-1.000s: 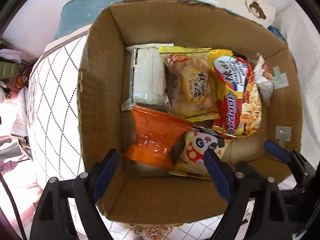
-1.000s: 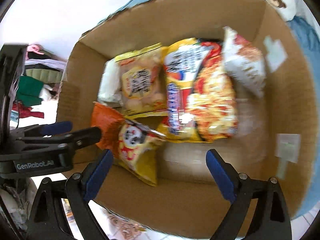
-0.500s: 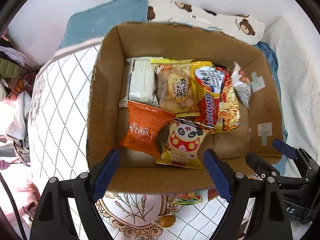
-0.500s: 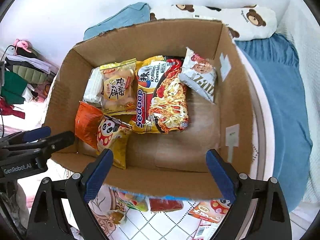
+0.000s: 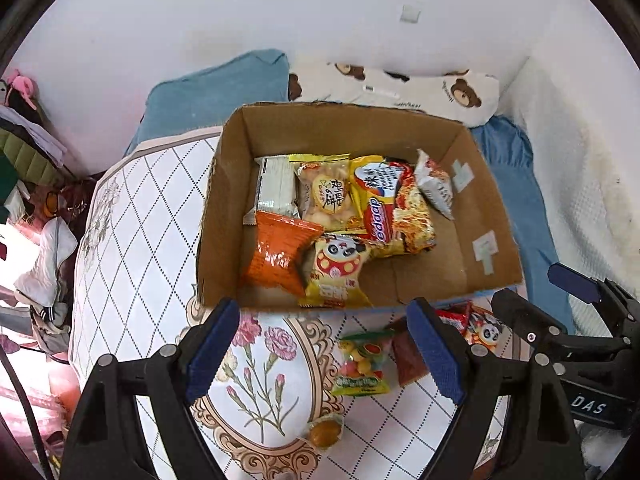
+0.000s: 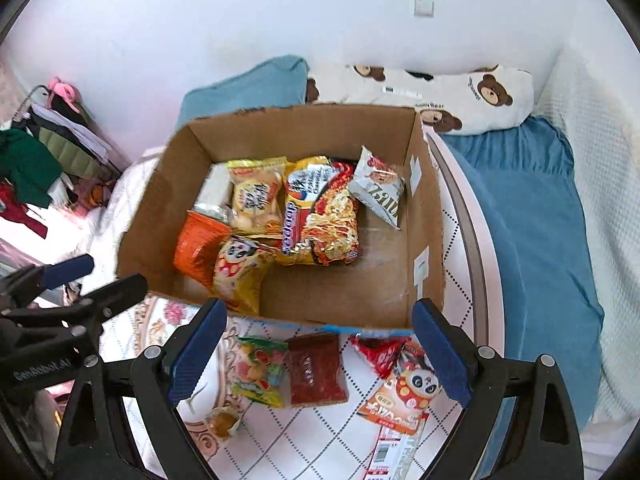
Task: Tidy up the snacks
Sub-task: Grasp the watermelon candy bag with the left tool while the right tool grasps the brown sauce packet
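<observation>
Resting on a quilted bed point(image 5: 132, 248) by white wall point(image 5: 280, 12), cardboard box point(image 5: 224, 216); both tongs point(image 5: 322, 350) point(image 6: 318, 354) wide open, empty.

My right gripper point(image 6: 318, 344) hangs open above loose snacks point(image 6: 316, 368) lying near the cardboard box point(image 6: 344, 304).

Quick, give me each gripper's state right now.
Left gripper: open, holding nothing.
Right gripper: open, holding nothing.
</observation>
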`<state>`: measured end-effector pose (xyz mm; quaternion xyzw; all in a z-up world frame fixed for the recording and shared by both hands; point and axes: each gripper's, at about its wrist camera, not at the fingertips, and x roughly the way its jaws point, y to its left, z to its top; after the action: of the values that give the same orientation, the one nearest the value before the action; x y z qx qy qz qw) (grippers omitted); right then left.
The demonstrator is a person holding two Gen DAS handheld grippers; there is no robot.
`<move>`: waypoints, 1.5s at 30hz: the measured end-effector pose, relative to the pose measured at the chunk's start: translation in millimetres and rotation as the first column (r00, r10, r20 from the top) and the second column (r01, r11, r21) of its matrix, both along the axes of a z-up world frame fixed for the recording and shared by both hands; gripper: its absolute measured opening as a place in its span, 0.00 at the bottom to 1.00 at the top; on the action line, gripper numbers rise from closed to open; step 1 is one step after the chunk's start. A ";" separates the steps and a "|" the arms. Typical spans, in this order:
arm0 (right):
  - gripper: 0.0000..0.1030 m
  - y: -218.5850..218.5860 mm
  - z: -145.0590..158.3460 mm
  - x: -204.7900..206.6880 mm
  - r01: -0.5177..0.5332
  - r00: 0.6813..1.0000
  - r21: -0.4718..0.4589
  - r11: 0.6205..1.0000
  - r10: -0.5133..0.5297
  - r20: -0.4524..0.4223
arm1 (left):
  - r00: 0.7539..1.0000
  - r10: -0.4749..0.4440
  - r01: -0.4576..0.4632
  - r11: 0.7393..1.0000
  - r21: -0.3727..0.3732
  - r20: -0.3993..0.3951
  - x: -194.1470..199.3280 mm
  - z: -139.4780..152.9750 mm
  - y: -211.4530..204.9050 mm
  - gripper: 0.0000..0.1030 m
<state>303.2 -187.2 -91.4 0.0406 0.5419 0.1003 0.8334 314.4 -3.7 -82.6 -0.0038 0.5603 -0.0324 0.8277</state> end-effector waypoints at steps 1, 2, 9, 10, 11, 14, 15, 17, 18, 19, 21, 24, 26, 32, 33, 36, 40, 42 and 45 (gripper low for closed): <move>0.93 -1.6 2.5 -4.8 -0.003 1.000 0.005 1.000 0.003 0.004 | 1.000 0.003 -0.003 1.000 -0.002 0.006 -7.9 -0.9 -1.3 0.83; 0.93 -3.9 3.3 -12.0 -0.009 1.000 0.012 1.000 0.009 0.010 | 1.000 0.007 -0.007 1.000 -0.006 0.003 -14.7 -3.9 -2.2 0.83; 0.60 -32.6 -44.8 -51.1 0.023 0.999 0.032 0.999 -0.021 -0.041 | 0.974 -0.032 0.022 0.999 -0.044 -0.224 -28.0 -94.5 -20.6 0.83; 0.60 -38.7 -58.5 -54.3 0.039 0.997 0.050 0.998 -0.036 -0.073 | 0.963 -0.041 0.029 0.998 -0.048 -0.268 -25.7 -112.7 -25.0 0.83; 0.60 -45.5 -73.2 -58.6 0.061 0.993 0.064 0.996 -0.054 -0.105 | 0.950 -0.046 0.030 0.998 -0.056 -0.308 -23.2 -132.3 -29.5 0.83; 0.60 -55.6 -99.3 -66.2 0.100 0.985 0.067 0.993 -0.089 -0.149 | 0.915 -0.043 0.012 0.997 -0.080 -0.400 -14.0 -172.8 -38.0 0.83; 0.60 -58.9 -107.3 -69.1 0.115 0.981 0.081 0.990 -0.100 -0.164 | 0.907 -0.039 0.002 0.996 -0.087 -0.420 -11.9 -181.1 -39.2 0.83; 0.60 -64.0 -119.3 -71.4 0.129 0.976 0.081 0.988 -0.112 -0.187 | 0.885 -0.031 -0.020 0.994 -0.106 -0.464 -5.7 -200.4 -42.5 0.83; 0.60 -65.7 -125.6 -72.3 0.132 0.974 0.089 0.987 -0.113 -0.197 | 0.886 -0.030 -0.021 0.994 -0.105 -0.462 -4.0 -204.2 -43.9 0.83; 0.60 -65.6 -131.4 -73.2 0.133 0.972 0.093 0.987 -0.112 -0.205 | 0.892 -0.027 -0.019 0.995 -0.099 -0.450 -1.9 -207.4 -45.4 0.81; 0.60 -63.5 -136.5 -72.7 0.133 0.972 0.086 0.987 -0.113 -0.207 | 0.901 -0.014 -0.023 0.996 -0.080 -0.434 -1.6 -208.6 -44.5 0.63; 0.60 -54.1 -146.0 -69.7 0.118 0.972 0.088 0.989 -0.097 -0.214 | 0.904 -0.013 -0.016 0.998 -0.064 -0.428 -8.3 -206.5 -37.0 0.55; 0.60 -44.2 -153.2 -65.5 0.098 0.971 0.090 0.991 -0.075 -0.226 | 0.904 0.013 -0.032 0.999 -0.038 -0.427 -21.1 -203.3 -22.3 0.55; 0.60 -12.0 -171.9 -48.6 0.027 0.969 0.085 0.996 -0.005 -0.247 | 0.899 0.119 -0.113 0.993 0.040 -0.421 -56.2 -201.6 27.6 0.55; 0.60 -7.2 -174.2 -46.0 0.019 0.970 0.079 0.997 0.001 -0.244 | 0.896 0.135 -0.131 0.991 0.038 -0.422 -57.4 -201.7 32.9 0.55; 0.61 10.3 -186.5 -29.9 -0.020 0.967 0.041 0.999 0.030 -0.254 | 0.886 0.157 -0.165 0.986 0.021 -0.436 -54.3 -206.5 39.4 0.56; 0.61 20.7 -206.0 -16.4 -0.012 0.950 0.035 0.999 0.022 -0.310 | 0.879 0.152 -0.156 0.987 0.029 -0.452 -49.5 -210.8 42.4 0.57; 0.59 20.9 -204.9 -17.3 -0.003 0.947 0.044 0.999 0.017 -0.322 | 0.881 0.143 -0.147 0.989 0.027 -0.451 -48.9 -205.4 40.3 0.57; 0.58 16.5 -200.9 -32.1 -0.034 0.936 0.047 0.998 0.048 -0.350 | 0.880 0.128 -0.141 0.990 0.004 -0.458 -47.5 -197.5 38.3 0.57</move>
<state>271.1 -170.7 -292.3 0.0630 0.6804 0.1196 0.7202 266.9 34.6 -280.1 -0.0623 0.7370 0.0188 0.6727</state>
